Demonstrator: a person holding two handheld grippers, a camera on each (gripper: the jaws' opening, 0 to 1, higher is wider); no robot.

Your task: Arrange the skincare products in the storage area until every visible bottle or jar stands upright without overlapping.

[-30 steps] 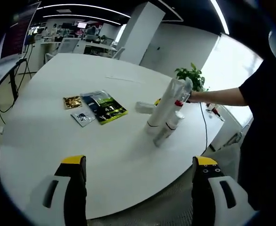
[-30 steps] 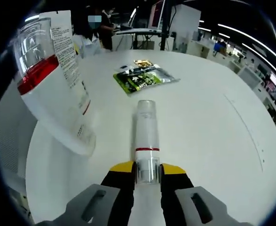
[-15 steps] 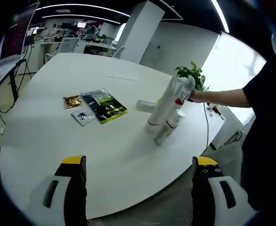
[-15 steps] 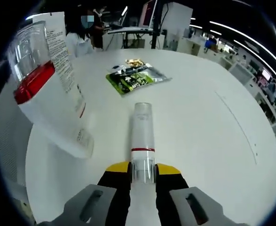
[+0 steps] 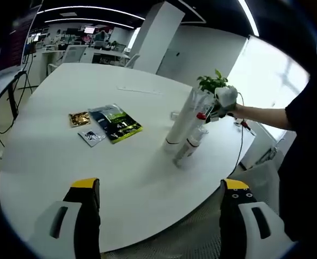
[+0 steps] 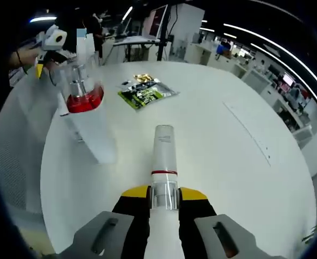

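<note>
My right gripper (image 6: 163, 191) is shut on the clear-capped end of a slim white bottle (image 6: 163, 154) with a red ring. The bottle points away from me over the white table (image 6: 234, 162). Left of it a tall white bottle (image 6: 90, 121) with a red band and clear cap rests on its base. In the left gripper view the right gripper (image 5: 215, 108) sits just behind the top of that tall bottle (image 5: 182, 124). Another slim bottle (image 5: 188, 148) lies at its foot. My left gripper (image 5: 158, 189) hangs open and empty over the table's near edge.
A green packet (image 5: 117, 123), a gold packet (image 5: 81, 117) and a small grey sachet (image 5: 92, 136) lie left of the bottles. A potted plant (image 5: 215, 83) stands at the far rim. A person's arm (image 5: 261, 113) reaches in from the right.
My right gripper has drawn back and up with the slim bottle, away from the tall bottle, which now looks smaller and farther. The left gripper has hardly moved.
</note>
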